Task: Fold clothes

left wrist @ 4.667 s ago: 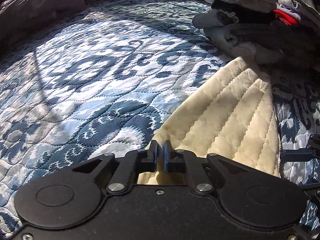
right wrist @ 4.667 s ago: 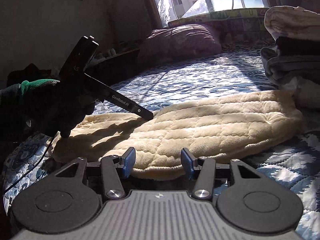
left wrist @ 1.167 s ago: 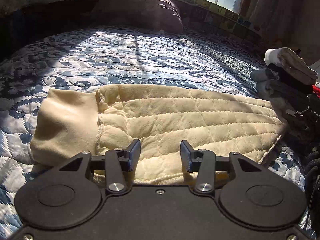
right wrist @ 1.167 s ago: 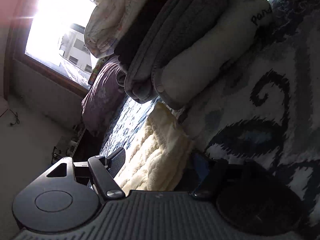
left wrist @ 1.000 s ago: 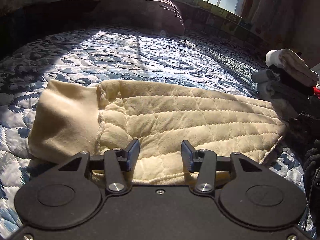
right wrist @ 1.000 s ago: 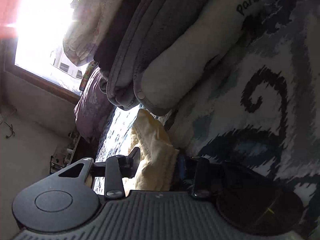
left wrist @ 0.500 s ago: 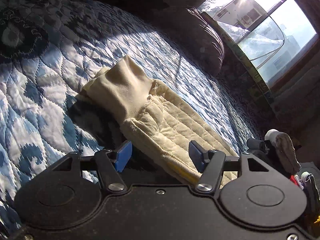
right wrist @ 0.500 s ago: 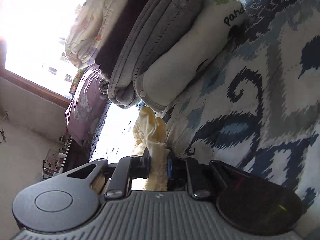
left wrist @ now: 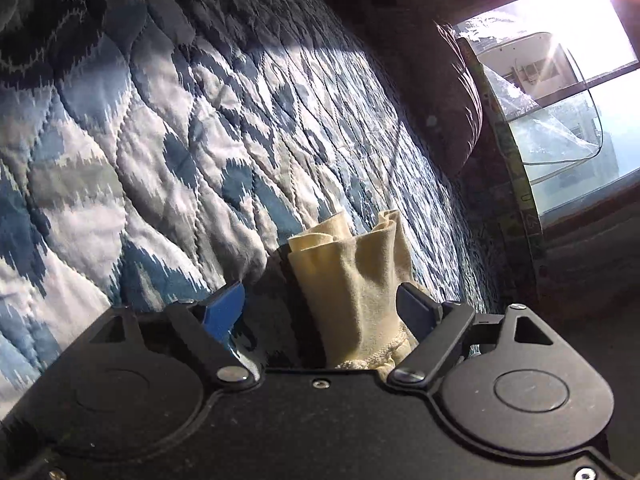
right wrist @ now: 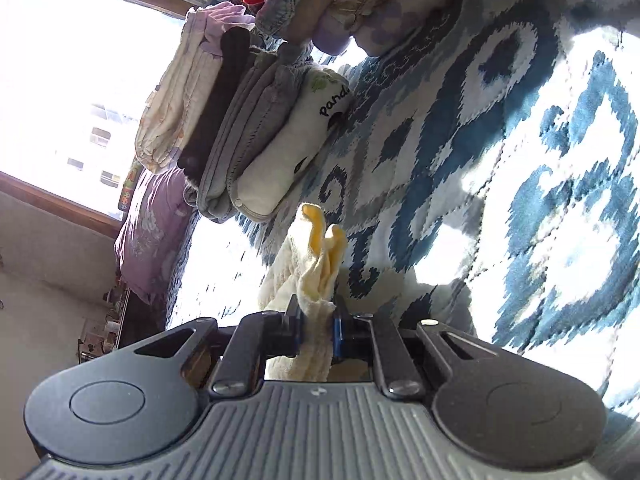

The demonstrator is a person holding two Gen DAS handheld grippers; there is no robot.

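A cream quilted garment (left wrist: 356, 284) lies on the blue patterned bedspread (left wrist: 140, 152). In the left wrist view its smooth cuff end stands bunched between the fingers of my left gripper (left wrist: 320, 306), which is open; the cloth leans against the right finger. In the right wrist view my right gripper (right wrist: 316, 326) is shut on the other end of the cream garment (right wrist: 316, 268), whose folds stick up past the fingertips. Most of the garment is hidden below both grippers.
A stack of folded clothes (right wrist: 248, 128) lies on the bedspread (right wrist: 540, 184) just beyond the right gripper, with more clothes (right wrist: 320, 0) behind it. A purple pillow (right wrist: 152, 220) lies by the bright window (left wrist: 560, 92). A dark pillow (left wrist: 452, 100) shows in the left view.
The right gripper has shut on the garment's end and lifted it a little. The left gripper has tipped down and closed in on the cuff end, which now stands between its open fingers.
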